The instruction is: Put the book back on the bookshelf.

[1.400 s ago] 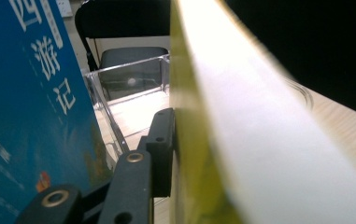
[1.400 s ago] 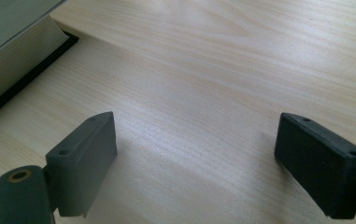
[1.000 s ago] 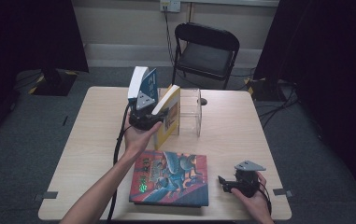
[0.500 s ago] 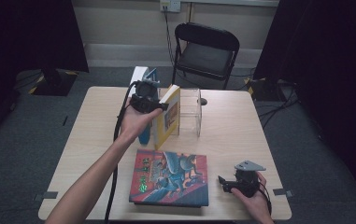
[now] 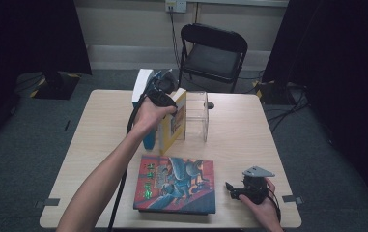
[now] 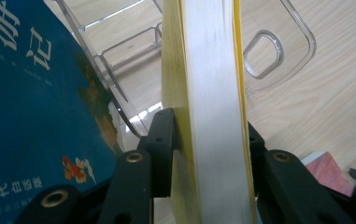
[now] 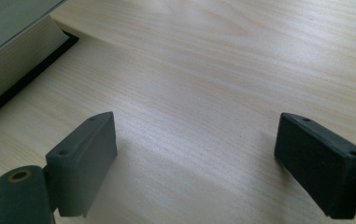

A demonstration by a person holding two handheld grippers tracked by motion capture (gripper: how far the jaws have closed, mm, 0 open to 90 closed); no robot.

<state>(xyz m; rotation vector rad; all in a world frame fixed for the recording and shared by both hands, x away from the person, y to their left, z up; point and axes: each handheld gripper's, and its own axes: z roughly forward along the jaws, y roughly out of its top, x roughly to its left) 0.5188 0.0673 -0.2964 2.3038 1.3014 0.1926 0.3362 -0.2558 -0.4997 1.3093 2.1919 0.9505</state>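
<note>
My left gripper is shut on a yellow book, holding it on edge against a clear plastic book stand. In the left gripper view both pads press the yellow covers from either side; the jaws have just been closing on this book. A blue book leans right beside it. A large colourful book lies flat near the front edge. At the front right my right gripper rests on the table, open, nothing between its fingers.
The wooden table has bare room on its right half and left side. A black folding chair stands behind the far edge. The flat book's page edge lies just left of my right gripper.
My left hand has moved away from the person and upward with the yellow book, bringing it closer to the clear stand. The right gripper has stayed where it was.
</note>
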